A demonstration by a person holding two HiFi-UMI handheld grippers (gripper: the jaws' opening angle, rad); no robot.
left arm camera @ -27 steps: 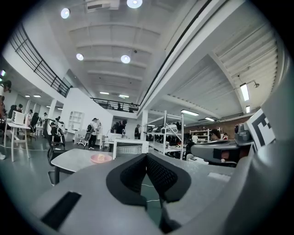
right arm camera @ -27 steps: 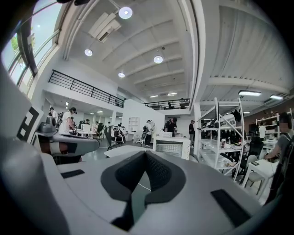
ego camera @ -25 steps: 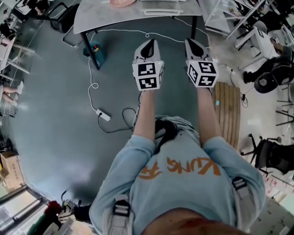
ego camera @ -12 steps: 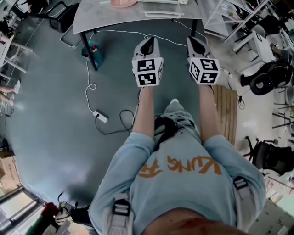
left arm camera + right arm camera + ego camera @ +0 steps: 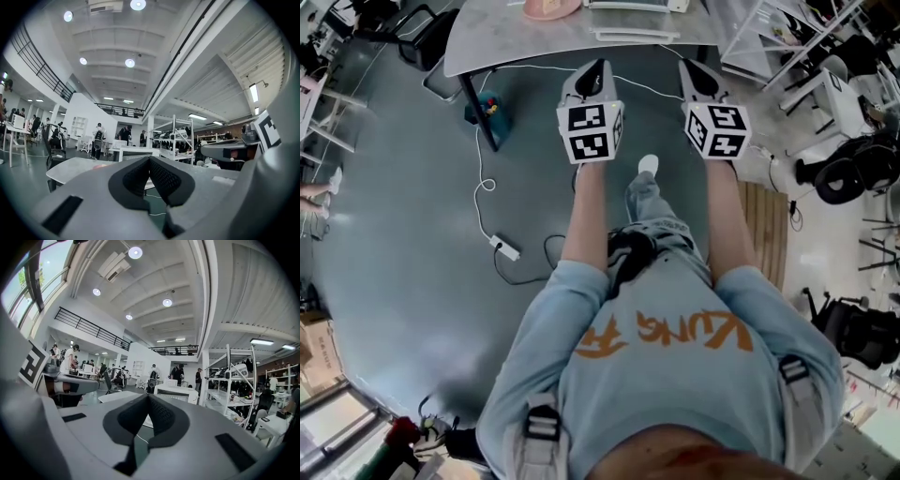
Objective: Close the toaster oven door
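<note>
The white toaster oven [image 5: 176, 393] stands on a grey table [image 5: 516, 37] ahead of me, and it is small and far in both gripper views. In the left gripper view the toaster oven [image 5: 132, 153] shows just above the jaws. From the head view only its white edge [image 5: 636, 6] shows at the top of the picture; whether its door is open I cannot tell. My left gripper [image 5: 597, 67] and right gripper [image 5: 688, 67] are held side by side in the air short of the table's near edge. Both are shut with nothing between the pads.
A pink object [image 5: 549, 7] lies on the table. On the floor are a teal box [image 5: 481, 105] by the table leg, a white cable with a power strip [image 5: 508, 249] and a wooden pallet [image 5: 765, 225]. Chairs [image 5: 848, 173] and white shelving [image 5: 234, 380] stand to the right.
The person has stepped forward, a white shoe now shows between the arms. Both grippers have moved closer to the table's near edge and stay shut.
</note>
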